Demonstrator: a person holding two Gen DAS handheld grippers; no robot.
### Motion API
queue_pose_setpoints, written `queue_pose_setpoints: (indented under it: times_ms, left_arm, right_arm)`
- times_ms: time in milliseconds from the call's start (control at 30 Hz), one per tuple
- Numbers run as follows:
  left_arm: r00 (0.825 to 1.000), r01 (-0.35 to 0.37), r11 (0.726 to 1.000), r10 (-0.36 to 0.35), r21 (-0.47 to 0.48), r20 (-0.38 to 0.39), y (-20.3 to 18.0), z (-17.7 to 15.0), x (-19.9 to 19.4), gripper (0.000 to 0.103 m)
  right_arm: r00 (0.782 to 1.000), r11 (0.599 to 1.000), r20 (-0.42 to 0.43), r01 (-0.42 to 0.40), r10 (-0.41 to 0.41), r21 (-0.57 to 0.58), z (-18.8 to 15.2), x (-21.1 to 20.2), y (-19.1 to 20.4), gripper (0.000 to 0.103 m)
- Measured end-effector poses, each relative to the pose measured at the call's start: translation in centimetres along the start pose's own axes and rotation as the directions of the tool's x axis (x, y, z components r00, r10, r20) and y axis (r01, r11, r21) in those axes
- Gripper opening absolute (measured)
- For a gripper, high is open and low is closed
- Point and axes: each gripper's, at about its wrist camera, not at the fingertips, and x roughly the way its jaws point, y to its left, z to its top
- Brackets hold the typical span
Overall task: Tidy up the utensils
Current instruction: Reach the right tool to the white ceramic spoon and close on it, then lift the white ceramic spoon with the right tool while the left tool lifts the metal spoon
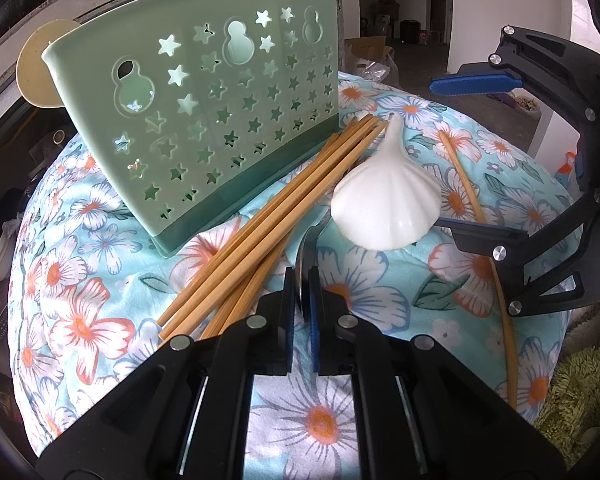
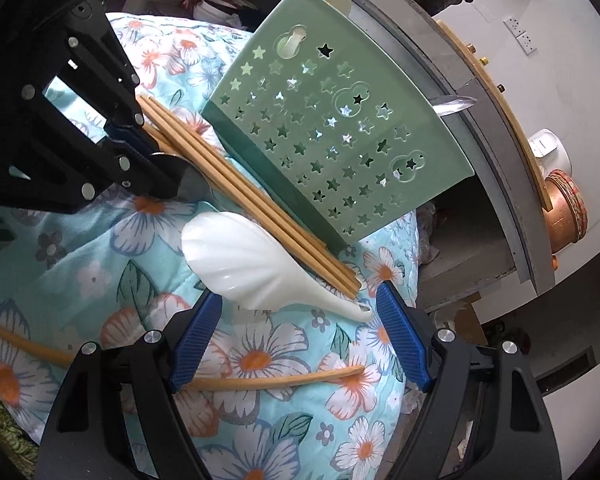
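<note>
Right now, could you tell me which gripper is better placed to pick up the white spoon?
Right. The right gripper has open jaws flanking the white spoon handle; the left gripper is shut on a metal utensil.

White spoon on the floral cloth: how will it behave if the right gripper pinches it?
The white spoon looks glossy and ribbed, so probably slippery between the pads. It seems hard, likely ceramic or melamine: stiff, possibly breakable if dropped. Its rounded bowl lies on the soft floral cloth, so it may rock or tilt when nudged. The right gripper is open around its narrow handle.
</note>
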Motion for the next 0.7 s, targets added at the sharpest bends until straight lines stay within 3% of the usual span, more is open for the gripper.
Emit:
queue_pose_setpoints:
  times_ms: [100,233,367,567,700]
  left_arm:
    - [1.000,0.002,1.000,-0.002,-0.002,0.000,-0.1,0.0,0.0,0.006]
    - [1.000,0.008,1.000,-0.008,-0.006,-0.001,0.0,-0.1,0.1,0.006]
    - [1.000,0.014,1.000,-0.014,-0.012,0.000,0.2,-0.3,0.0,0.006]
    - [0.999,0.033,0.999,-0.033,-0.031,0.002,1.2,-0.4,-0.1,0.006]
    - [0.999,0.043,0.998,-0.043,-0.038,0.001,1.8,-0.5,-0.1,0.006]
  right_arm:
    - [1.000,0.999,0.009,0.008,-0.008,-0.033,0.1,0.3,0.4,0.069]
    - [1.000,0.998,0.004,-0.012,0.012,-0.059,0.0,1.2,0.8,0.042]
    - [1.000,0.996,0.021,-0.014,0.015,-0.084,0.0,1.6,1.2,0.027]
    - [0.997,0.991,0.077,0.040,-0.030,-0.129,0.0,1.3,2.3,0.016]
    - [0.993,0.996,0.105,0.061,-0.054,-0.064,0.3,0.5,1.4,0.008]
